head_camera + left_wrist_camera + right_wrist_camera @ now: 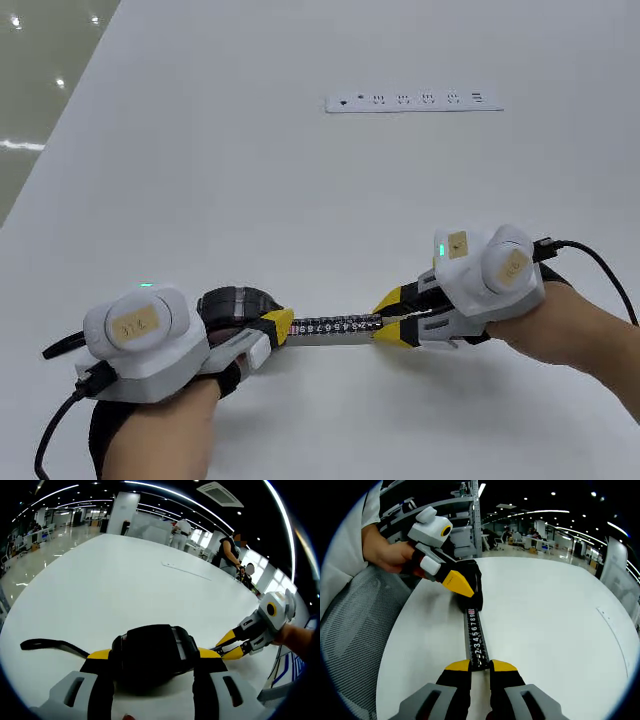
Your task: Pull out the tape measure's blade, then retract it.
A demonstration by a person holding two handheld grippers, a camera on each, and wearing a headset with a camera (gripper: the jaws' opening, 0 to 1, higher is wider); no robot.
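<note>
The black tape measure case (236, 304) lies on the white table (300, 180), and my left gripper (268, 333) is shut on it. In the left gripper view the case (152, 652) sits between the yellow-tipped jaws. A short length of black blade (335, 325) with white numbers runs from the case to my right gripper (392, 316), which is shut on the blade's end. The right gripper view has the blade (475, 640) running from its jaws to the case (472, 582) held by the left gripper (457, 582).
A white power strip (414, 101) lies flat at the far side of the table. A black wrist strap (50, 644) trails left of the case. People stand beyond the table's far edge (227, 555). Shelving (455, 515) stands behind the left hand.
</note>
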